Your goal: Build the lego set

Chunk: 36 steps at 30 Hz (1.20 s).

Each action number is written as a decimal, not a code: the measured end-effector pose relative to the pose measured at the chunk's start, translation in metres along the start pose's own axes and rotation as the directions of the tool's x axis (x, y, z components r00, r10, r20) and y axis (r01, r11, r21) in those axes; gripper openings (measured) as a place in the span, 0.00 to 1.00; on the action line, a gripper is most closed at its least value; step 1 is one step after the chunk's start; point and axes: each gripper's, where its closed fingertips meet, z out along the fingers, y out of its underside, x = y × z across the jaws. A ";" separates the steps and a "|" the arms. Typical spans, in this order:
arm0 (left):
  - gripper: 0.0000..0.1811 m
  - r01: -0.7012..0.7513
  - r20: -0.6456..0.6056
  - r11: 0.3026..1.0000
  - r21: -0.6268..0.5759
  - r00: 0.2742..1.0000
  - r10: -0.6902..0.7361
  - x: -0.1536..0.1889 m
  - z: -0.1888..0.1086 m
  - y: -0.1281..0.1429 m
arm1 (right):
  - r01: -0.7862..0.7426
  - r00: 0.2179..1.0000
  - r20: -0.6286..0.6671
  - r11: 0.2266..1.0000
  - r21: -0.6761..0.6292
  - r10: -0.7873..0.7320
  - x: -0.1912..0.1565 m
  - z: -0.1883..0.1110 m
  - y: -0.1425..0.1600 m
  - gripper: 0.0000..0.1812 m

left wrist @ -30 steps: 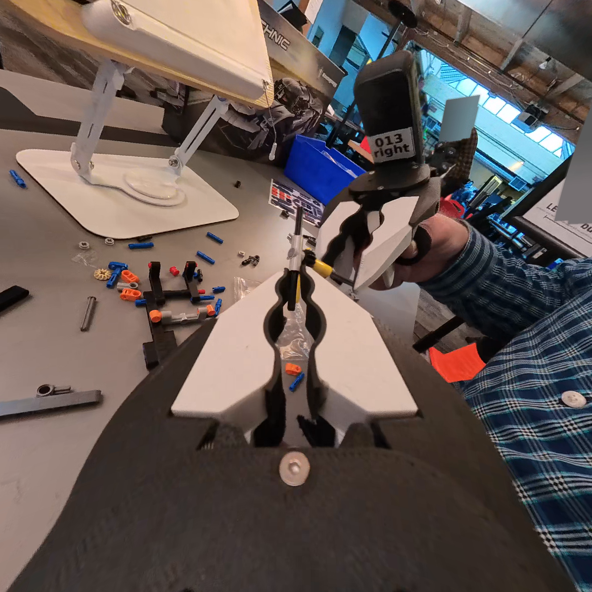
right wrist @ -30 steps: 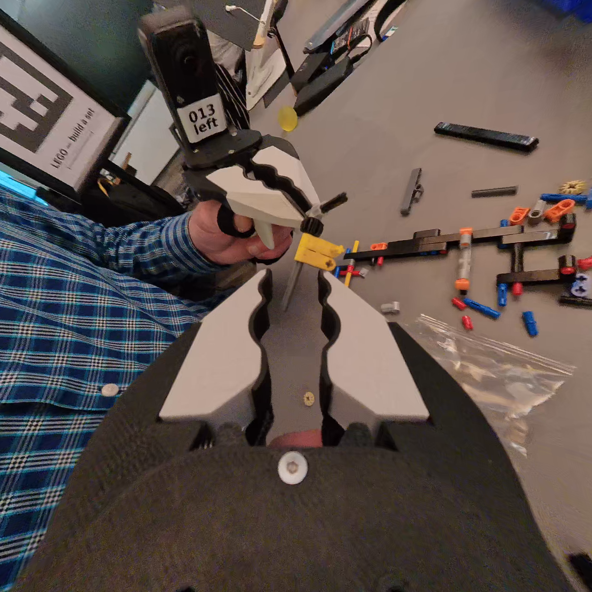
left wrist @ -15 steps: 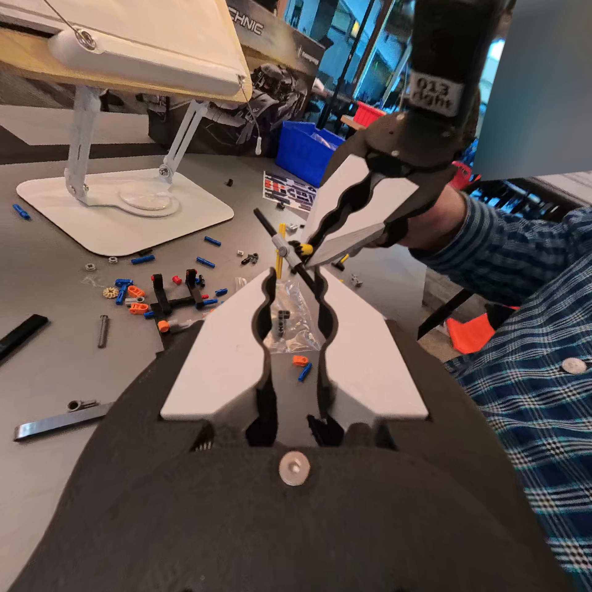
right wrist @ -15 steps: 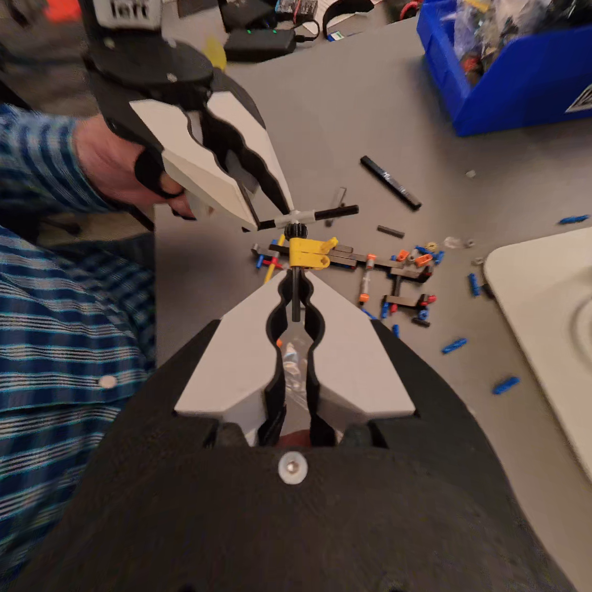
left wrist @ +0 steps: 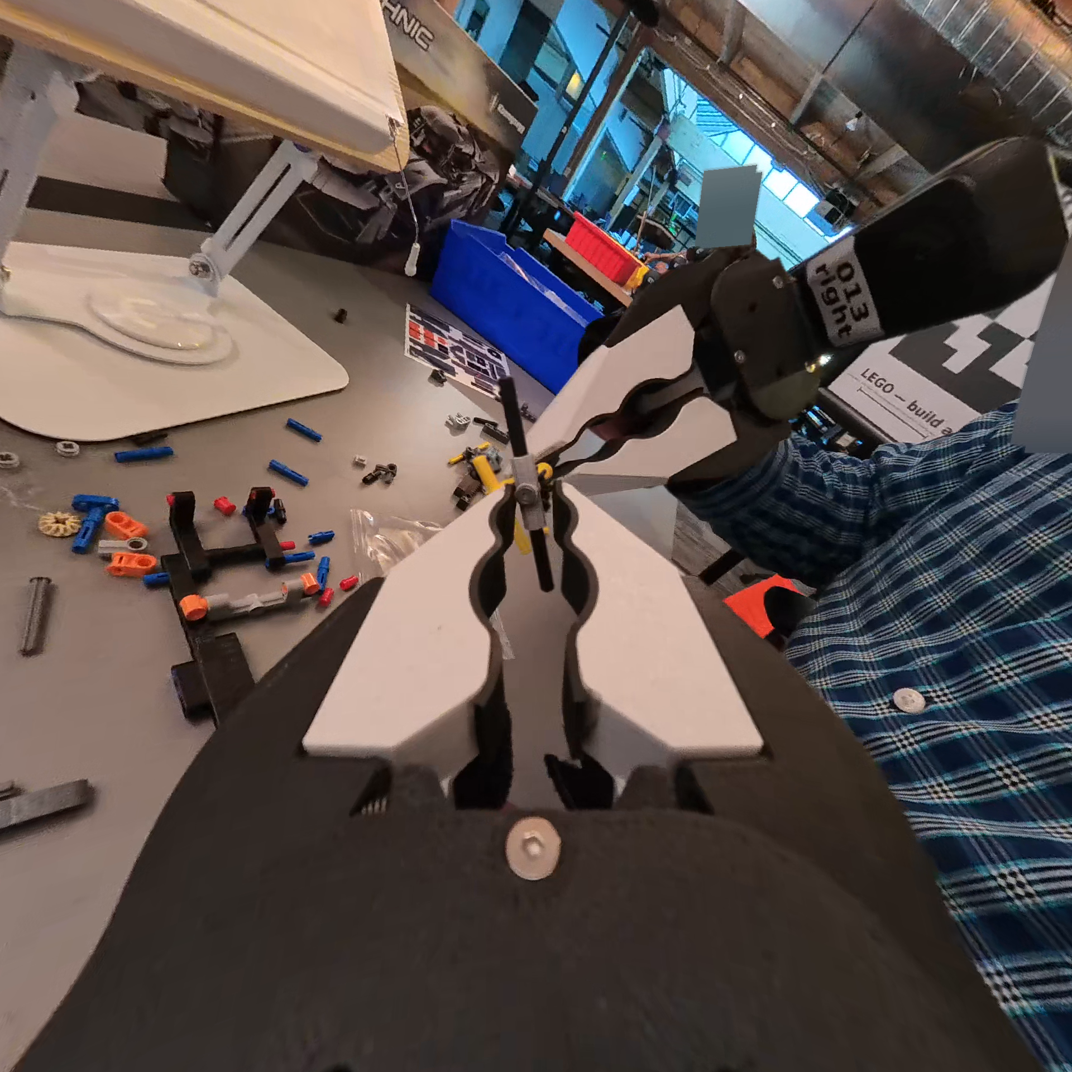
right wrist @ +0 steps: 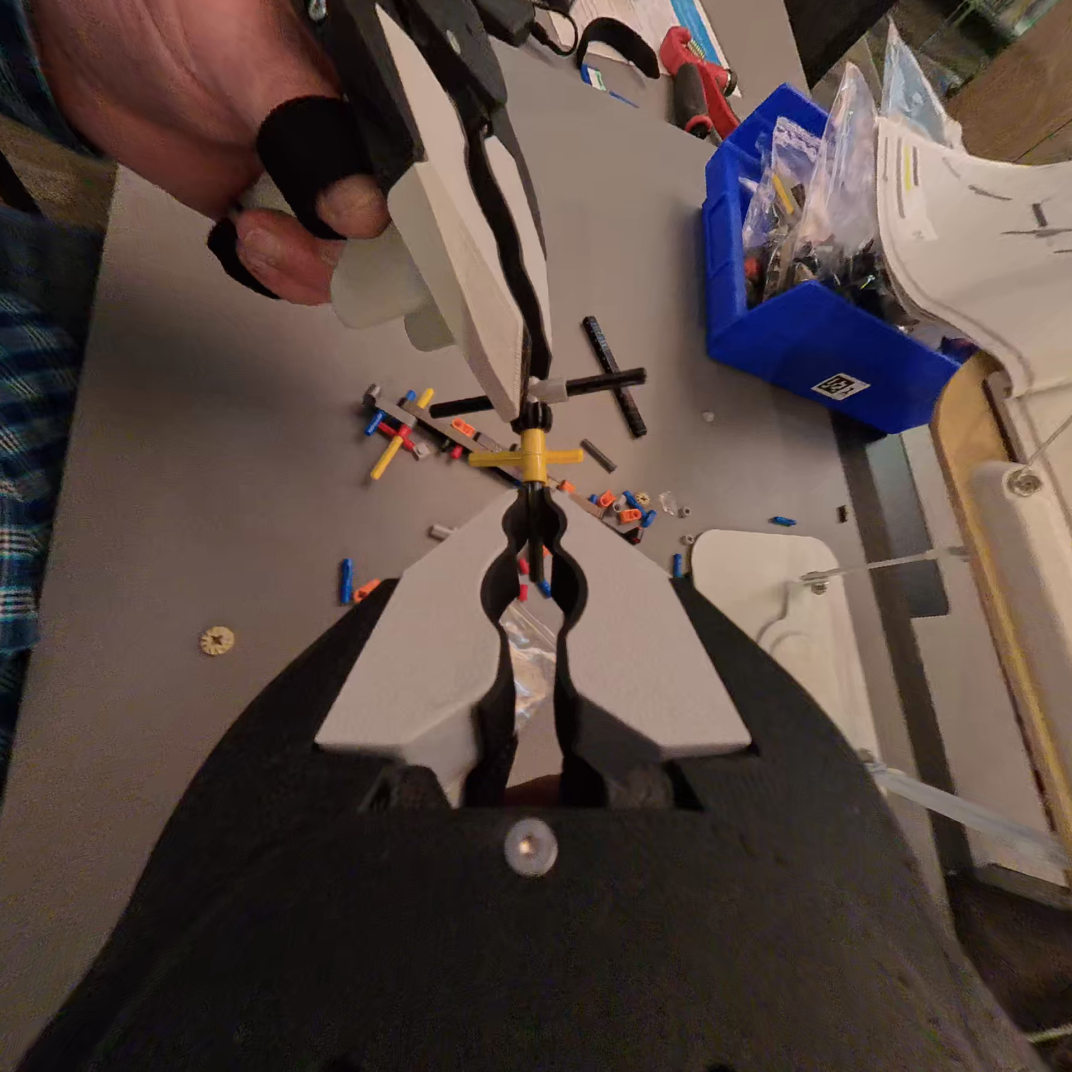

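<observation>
Two grippers, left gripper (left wrist: 529, 500) and right gripper (right wrist: 532, 503), pinch one axle assembly (right wrist: 533, 441).

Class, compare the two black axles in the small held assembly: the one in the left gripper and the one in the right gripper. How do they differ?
The left gripper pinches the crosswise black axle at its grey sleeve. The right gripper clamps the other black axle, which carries a yellow connector and lies lengthwise between the fingers. Both are thin, black and off the table.

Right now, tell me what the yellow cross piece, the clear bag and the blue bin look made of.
Yellow cross piece: glossy moulded plastic, uniform colour. Clear bag: thin plastic film, crinkled and see-through. Blue bin: likely rigid plastic, smooth with a slight sheen.
</observation>
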 end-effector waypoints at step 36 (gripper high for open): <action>0.05 0.275 -0.077 0.902 0.332 0.961 -0.264 -0.015 -0.029 -0.020 | -0.680 0.697 0.440 0.716 0.155 0.566 -0.016 0.023 -0.017 0.31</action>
